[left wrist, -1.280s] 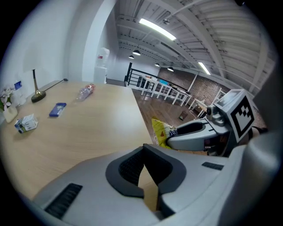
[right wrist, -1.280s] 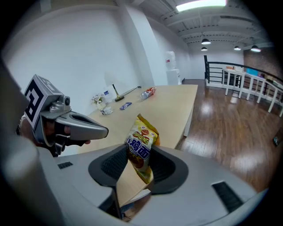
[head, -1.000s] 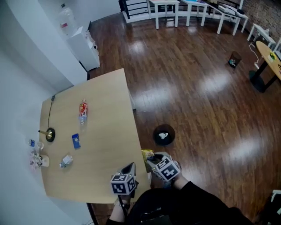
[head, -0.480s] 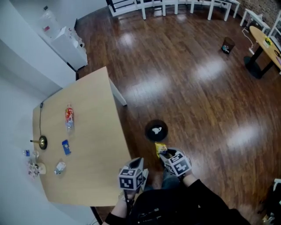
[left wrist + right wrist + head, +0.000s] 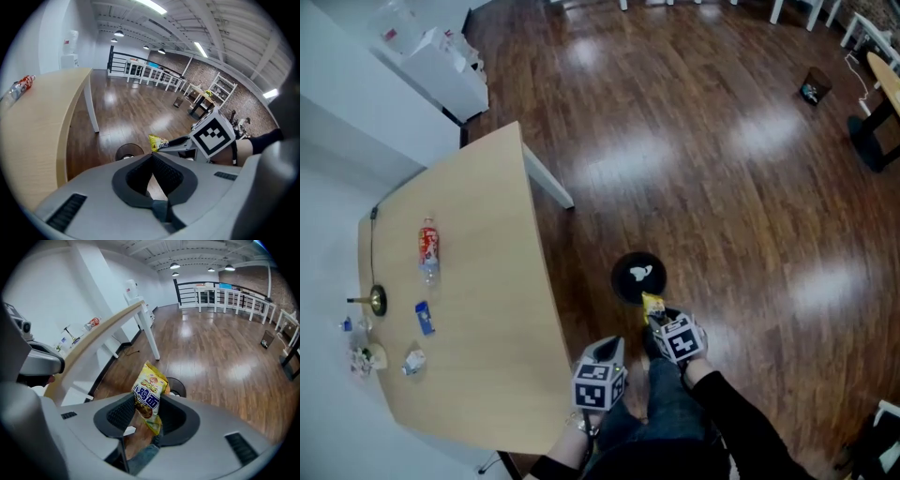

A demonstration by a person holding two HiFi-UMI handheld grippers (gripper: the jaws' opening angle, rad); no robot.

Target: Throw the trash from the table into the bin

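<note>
Your right gripper (image 5: 149, 401) is clamped on a crinkled yellow snack packet (image 5: 150, 392) of glossy film with bold blue characters. The round black bin (image 5: 637, 278) stands on the floor just ahead of it. Your left gripper (image 5: 152, 157) — jaws together, empty — hangs alongside.

Two grippers: left gripper (image 5: 609, 347), right gripper (image 5: 657, 318). One yellow snack packet (image 5: 652, 303) in the right claw, one bin (image 5: 618, 280) just beyond it. One table (image 5: 483, 309) beside the left claw, holding one bottle (image 5: 427, 249), one blue packet (image 5: 424, 318) and one white carton (image 5: 413, 361) (far-edge clutter (image 5: 360, 356) too small to count).
</note>
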